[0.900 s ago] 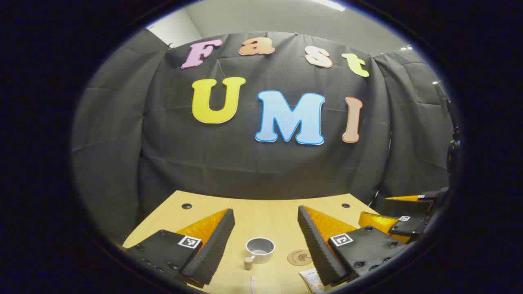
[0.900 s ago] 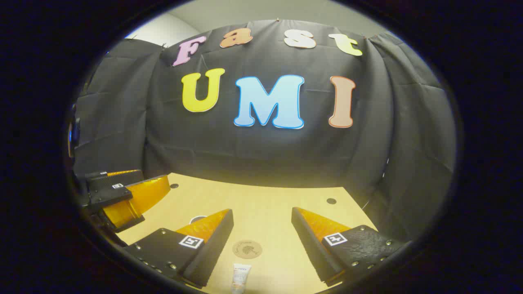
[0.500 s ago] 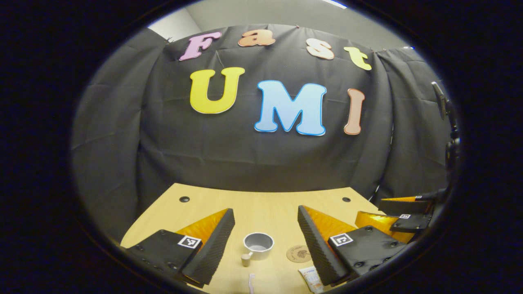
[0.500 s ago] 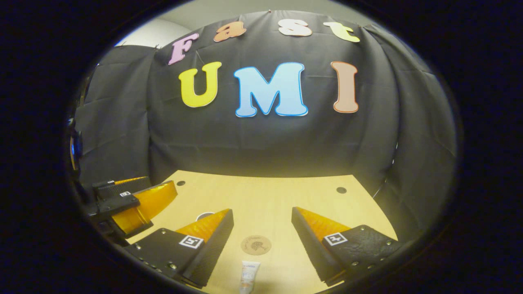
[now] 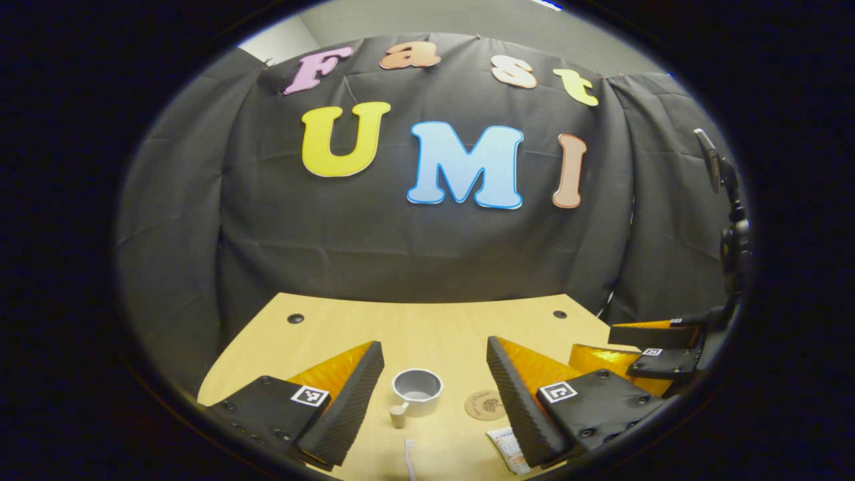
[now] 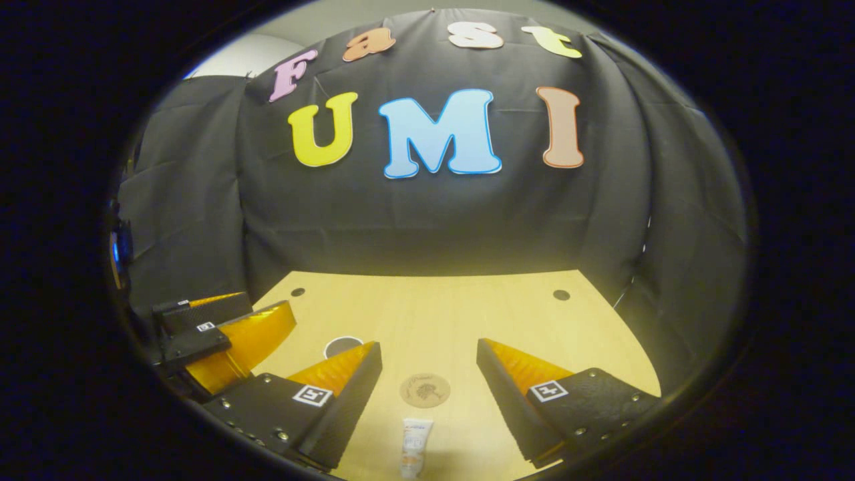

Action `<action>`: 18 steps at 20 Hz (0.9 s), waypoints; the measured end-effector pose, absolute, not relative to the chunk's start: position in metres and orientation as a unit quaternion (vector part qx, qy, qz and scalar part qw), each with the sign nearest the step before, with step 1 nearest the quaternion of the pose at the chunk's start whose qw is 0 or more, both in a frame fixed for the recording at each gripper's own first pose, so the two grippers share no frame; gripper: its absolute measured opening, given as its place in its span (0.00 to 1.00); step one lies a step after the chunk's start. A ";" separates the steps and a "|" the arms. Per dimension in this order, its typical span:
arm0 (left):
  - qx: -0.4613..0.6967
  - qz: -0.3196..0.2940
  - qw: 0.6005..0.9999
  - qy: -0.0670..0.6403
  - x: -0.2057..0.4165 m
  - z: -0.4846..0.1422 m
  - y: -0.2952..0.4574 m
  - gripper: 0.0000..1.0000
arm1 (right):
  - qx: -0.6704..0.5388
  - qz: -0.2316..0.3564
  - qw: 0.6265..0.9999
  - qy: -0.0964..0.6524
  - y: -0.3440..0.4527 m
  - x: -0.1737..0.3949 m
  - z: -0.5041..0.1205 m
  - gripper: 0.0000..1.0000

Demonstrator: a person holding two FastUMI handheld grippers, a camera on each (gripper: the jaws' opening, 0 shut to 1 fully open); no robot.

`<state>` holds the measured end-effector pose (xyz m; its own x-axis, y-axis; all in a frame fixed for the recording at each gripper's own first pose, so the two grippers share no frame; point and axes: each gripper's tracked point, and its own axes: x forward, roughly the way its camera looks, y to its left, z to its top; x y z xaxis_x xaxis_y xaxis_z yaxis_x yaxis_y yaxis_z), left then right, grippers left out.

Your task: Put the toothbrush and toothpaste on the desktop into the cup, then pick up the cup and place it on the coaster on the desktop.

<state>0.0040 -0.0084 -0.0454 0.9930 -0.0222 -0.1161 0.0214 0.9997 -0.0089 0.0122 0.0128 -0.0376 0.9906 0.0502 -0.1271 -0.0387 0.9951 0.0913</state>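
**Concealed and truncated elements in the two gripper views**

In the left gripper view, the white toothbrush [image 5: 409, 456] is cut off by the lower edge, so that just its head end is seen. The white toothpaste tube [image 5: 509, 451] is partly covered by the black ribbed finger [image 5: 518, 407] of the left gripper, and its print is too small to be made out. The motif on the round brown cork coaster [image 5: 485, 405] cannot be resolved. In the right gripper view, the grey white-rimmed cup [image 6: 342, 346] is largely hidden behind an orange-backed finger [image 6: 340, 394] of the right gripper, and the tube's lower end is lost at the bottom edge.
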 end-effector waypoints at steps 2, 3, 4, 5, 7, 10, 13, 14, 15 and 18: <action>-0.004 -0.012 0.998 0.069 0.004 -0.050 -0.007 1.00 | 0.044 0.022 0.996 0.077 0.015 0.012 -0.045 0.92; -0.004 -0.013 0.997 0.076 0.005 -0.056 -0.007 0.98 | 0.045 0.022 0.995 0.084 0.017 0.013 -0.050 0.92; -0.004 -0.013 0.997 0.082 0.005 -0.061 -0.007 0.92 | 0.047 0.022 0.995 0.091 0.019 0.013 -0.054 0.92; -0.003 -0.014 0.996 0.088 0.003 -0.067 -0.005 1.00 | 0.048 0.022 0.994 0.096 0.021 0.015 -0.059 0.92; -0.001 -0.014 0.995 0.101 0.003 -0.077 -0.001 1.00 | 0.049 0.025 0.993 0.109 0.026 0.017 -0.069 0.92; -0.002 -0.012 0.993 0.120 0.005 -0.089 0.000 1.00 | 0.049 0.028 0.990 0.126 0.035 0.020 -0.078 0.92; -0.004 -0.012 0.989 0.145 0.004 -0.121 0.006 1.00 | 0.046 0.029 0.987 0.154 0.045 0.025 -0.094 0.92; -0.003 -0.011 0.987 0.157 0.002 -0.133 0.008 1.00 | 0.046 0.029 0.984 0.167 0.048 0.027 -0.101 0.92; -0.004 -0.010 0.986 0.169 0.002 -0.143 0.010 1.00 | 0.048 0.030 0.982 0.179 0.053 0.029 -0.108 0.92; -0.006 -0.007 0.980 0.200 0.000 -0.173 0.018 1.00 | 0.055 0.029 0.976 0.210 0.053 0.033 -0.141 0.92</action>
